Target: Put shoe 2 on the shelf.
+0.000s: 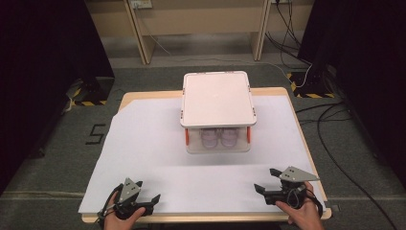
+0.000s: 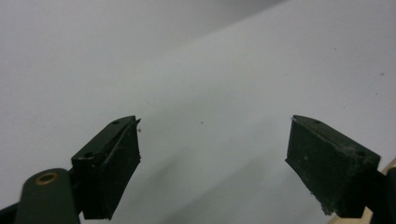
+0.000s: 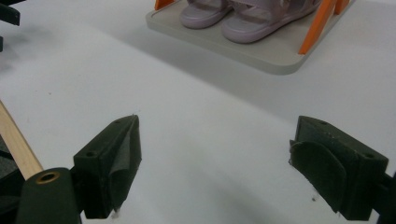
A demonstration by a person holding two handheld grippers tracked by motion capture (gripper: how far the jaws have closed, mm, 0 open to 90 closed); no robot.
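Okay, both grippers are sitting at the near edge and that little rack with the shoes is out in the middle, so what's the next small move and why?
Probably reach the right gripper forward toward the pair of lilac shoes on the lower shelf of the rack. Both it and the left gripper are open, hold nothing and lie well short of the rack, and the right gripper view already faces the shoes.

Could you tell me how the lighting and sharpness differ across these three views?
High view: evenly lit table sheet, dark curtained sides. Left gripper view: soft, featureless white, faint shadow under the left gripper. Right gripper view: the shoes slightly blurred, box shadow alongside.
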